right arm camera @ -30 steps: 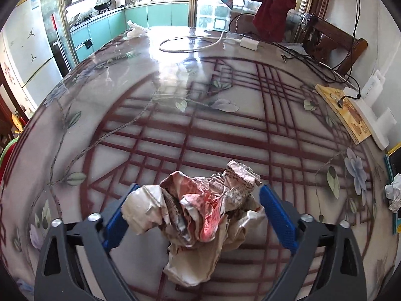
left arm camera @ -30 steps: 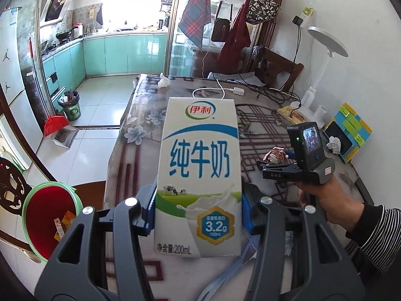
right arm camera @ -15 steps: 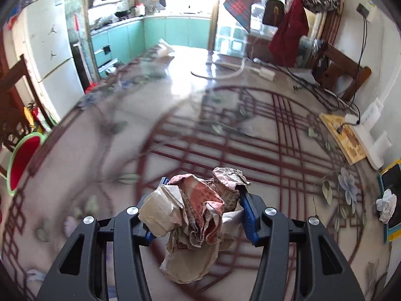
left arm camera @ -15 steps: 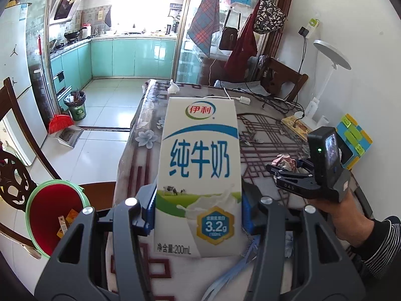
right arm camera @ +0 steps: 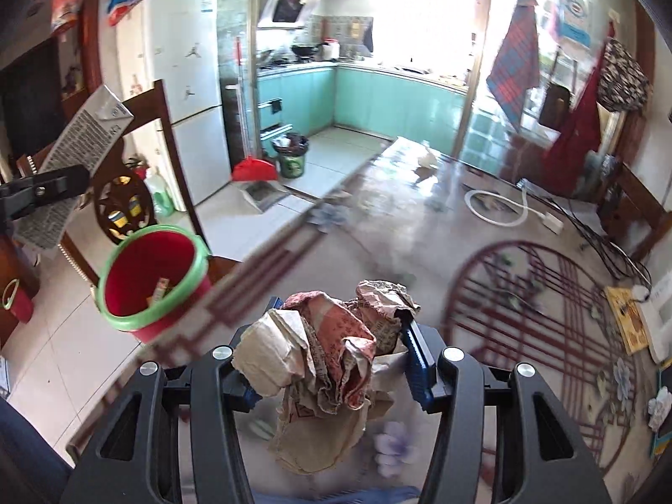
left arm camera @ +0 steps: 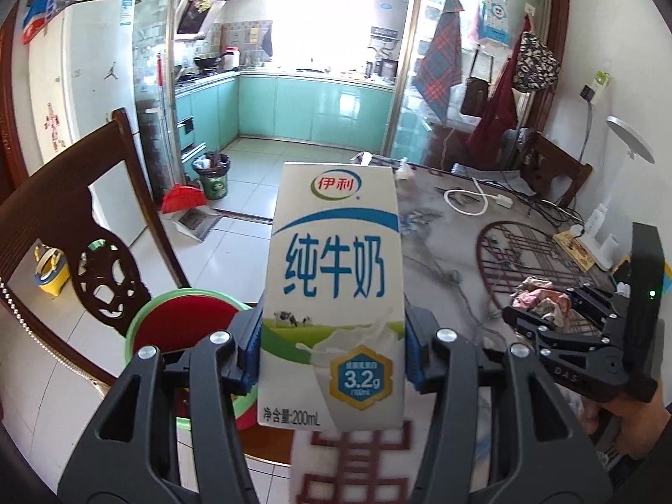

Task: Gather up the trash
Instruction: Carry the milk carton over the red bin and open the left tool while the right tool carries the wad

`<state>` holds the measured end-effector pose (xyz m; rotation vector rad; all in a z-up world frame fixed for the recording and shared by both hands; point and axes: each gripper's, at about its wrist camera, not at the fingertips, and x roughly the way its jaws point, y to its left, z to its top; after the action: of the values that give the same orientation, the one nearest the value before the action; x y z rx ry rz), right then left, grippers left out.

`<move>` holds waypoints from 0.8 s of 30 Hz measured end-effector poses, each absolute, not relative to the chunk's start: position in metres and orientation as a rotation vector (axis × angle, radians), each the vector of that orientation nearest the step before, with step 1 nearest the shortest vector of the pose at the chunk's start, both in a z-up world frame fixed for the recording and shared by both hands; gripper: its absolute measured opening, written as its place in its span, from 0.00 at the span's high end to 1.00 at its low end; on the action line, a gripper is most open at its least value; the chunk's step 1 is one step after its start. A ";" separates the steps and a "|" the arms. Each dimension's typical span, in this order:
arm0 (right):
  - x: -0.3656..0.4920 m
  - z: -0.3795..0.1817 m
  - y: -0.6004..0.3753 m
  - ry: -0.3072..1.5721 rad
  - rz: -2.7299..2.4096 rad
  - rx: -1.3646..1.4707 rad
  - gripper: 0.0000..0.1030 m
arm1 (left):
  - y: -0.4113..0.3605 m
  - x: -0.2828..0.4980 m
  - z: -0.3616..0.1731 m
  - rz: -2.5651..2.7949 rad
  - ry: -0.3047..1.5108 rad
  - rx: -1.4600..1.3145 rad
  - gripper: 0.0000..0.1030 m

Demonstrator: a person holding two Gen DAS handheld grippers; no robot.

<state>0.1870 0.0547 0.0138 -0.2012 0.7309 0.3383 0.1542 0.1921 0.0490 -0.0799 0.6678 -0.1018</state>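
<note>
My left gripper is shut on a white and blue milk carton, held upright over the table's left edge. A red bin with a green rim stands just behind and left of the carton. My right gripper is shut on a crumpled wad of paper lifted above the table. In the right wrist view the bin sits on a chair to the left, and the carton shows at the far left in the left gripper. The left wrist view shows the right gripper with the wad.
A dark wooden chair stands by the bin. On the table lie a white cable, a tissue, a yellow book and a power strip. A broom, dustpan and a small dark bin stand on the kitchen floor.
The right gripper has shut on the paper wad, lifted it off the table and swung left toward the bin. The left gripper carried the carton left, so the bin now lies close behind it.
</note>
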 end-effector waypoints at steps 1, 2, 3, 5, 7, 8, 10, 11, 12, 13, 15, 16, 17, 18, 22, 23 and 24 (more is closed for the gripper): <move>0.188 0.014 0.067 0.730 0.355 -0.207 0.50 | 0.204 0.155 0.048 -0.077 0.668 -0.088 0.52; 0.190 0.014 0.075 0.730 0.369 -0.210 0.50 | 0.216 0.156 0.047 -0.050 0.668 -0.096 0.52; 0.191 0.014 0.086 0.729 0.386 -0.214 0.50 | 0.228 0.155 0.045 -0.025 0.668 -0.099 0.52; 0.191 0.015 0.105 0.726 0.413 -0.224 0.50 | 0.249 0.157 0.042 0.030 0.671 -0.099 0.52; 0.191 0.015 0.126 0.724 0.441 -0.234 0.50 | 0.268 0.162 0.036 0.066 0.684 -0.111 0.52; 0.191 0.015 0.135 0.723 0.455 -0.238 0.50 | 0.277 0.165 0.032 0.086 0.691 -0.117 0.52; 0.192 0.015 0.153 0.719 0.480 -0.248 0.50 | 0.294 0.169 0.024 0.117 0.707 -0.121 0.52; 0.192 0.015 0.160 0.717 0.491 -0.254 0.50 | 0.301 0.171 0.020 0.127 0.716 -0.127 0.52; 0.193 0.016 0.168 0.715 0.500 -0.259 0.50 | 0.308 0.174 0.015 0.135 0.726 -0.136 0.52; 0.193 0.015 0.176 0.715 0.510 -0.263 0.50 | 0.312 0.176 0.011 0.142 0.737 -0.141 0.52; 0.196 0.015 0.187 0.718 0.523 -0.271 0.50 | 0.319 0.185 0.002 0.154 0.763 -0.151 0.52; 0.197 0.013 0.192 0.720 0.529 -0.274 0.50 | 0.323 0.190 -0.002 0.158 0.775 -0.158 0.52; 0.199 0.012 0.195 0.723 0.533 -0.275 0.50 | 0.324 0.193 -0.006 0.160 0.786 -0.165 0.52; 0.200 0.011 0.199 0.725 0.537 -0.277 0.50 | 0.326 0.197 -0.009 0.158 0.797 -0.176 0.52; 0.203 0.010 0.204 0.728 0.548 -0.286 0.50 | 0.333 0.212 -0.018 0.157 0.826 -0.192 0.52; 0.204 0.009 0.206 0.730 0.550 -0.289 0.50 | 0.335 0.216 -0.020 0.156 0.831 -0.194 0.52; 0.205 0.008 0.207 0.730 0.550 -0.291 0.50 | 0.337 0.218 -0.022 0.164 0.837 -0.194 0.52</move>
<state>0.2046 0.2065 0.0080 -0.2909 0.7305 0.5503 0.2183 0.3371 -0.0224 -0.1944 0.8367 0.1640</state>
